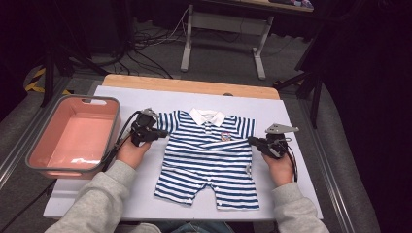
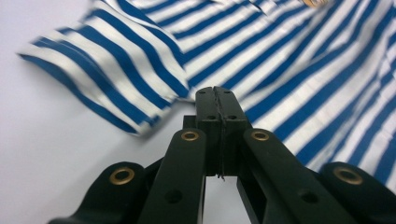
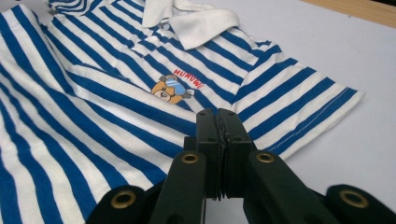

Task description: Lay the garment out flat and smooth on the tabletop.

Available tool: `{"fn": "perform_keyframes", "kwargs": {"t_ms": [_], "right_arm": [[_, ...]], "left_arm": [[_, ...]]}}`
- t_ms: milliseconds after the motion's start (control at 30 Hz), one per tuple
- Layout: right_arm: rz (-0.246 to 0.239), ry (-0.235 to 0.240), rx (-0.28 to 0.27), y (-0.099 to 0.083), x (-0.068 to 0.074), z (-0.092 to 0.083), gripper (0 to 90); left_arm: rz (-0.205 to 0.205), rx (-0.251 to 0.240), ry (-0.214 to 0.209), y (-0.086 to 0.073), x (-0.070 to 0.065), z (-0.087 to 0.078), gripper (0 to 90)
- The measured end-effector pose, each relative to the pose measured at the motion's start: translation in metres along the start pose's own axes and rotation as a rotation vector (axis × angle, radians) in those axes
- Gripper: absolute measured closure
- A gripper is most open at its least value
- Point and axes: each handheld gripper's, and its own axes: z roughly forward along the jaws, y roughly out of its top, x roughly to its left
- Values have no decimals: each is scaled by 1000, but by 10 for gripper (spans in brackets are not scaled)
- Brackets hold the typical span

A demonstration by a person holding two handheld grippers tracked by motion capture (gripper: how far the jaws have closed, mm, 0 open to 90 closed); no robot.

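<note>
High view: a blue-and-white striped baby romper [image 1: 209,160] is seen laid flat, front up, at the middle of a white sheet [image 1: 301,194] spread over the table, its white collar [image 1: 207,116] toward twelve o'clock and its legs toward six o'clock. A pink tub [image 1: 34,150] with a grey rim is set at nine o'clock of the garment, well apart from it. The left gripper [image 1: 163,132] is held at the romper's nine-o'clock side, under the sleeve there; the right gripper [image 1: 251,141] is held at its three-o'clock side, under the other sleeve.

Left gripper view: the left gripper [image 2: 216,91] is seen with its jaws pressed together, the tips at the garment's edge just under the sleeve [image 2: 93,79]; whether cloth is pinched between them cannot be told.

Right gripper view: the right gripper [image 3: 218,113] is likewise seen with jaws together, the tips lying on the striped cloth below a bear patch [image 3: 170,88], at the armpit of the other sleeve [image 3: 299,107]; a pinch of fabric cannot be confirmed.
</note>
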Motion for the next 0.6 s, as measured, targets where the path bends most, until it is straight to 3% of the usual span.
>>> {"fn": "perform_keyframes", "kwargs": {"t_ms": [67,167,300,367,467,600], "right_arm": [[-3,2,-2,0,-2,6,884],[4,-2,9,-1,-3,7,883],[2,-26,56,-4,-4,9,856],[-10,-53,61,-5,-2,6,782],[-15,-33,29,-5,3,-7,733],[-66,36,21,-6,15,-22,676]], "left_arm": [[-42,11,-42,-2,4,4,896],[-38,18,-57,-3,3,6,893],[-43,6,-137,-3,-3,4,695],[-40,6,-138,-3,-5,3,646],[17,12,-127,-7,-18,-5,613],[90,7,-147,-10,-32,-13,555]]}}
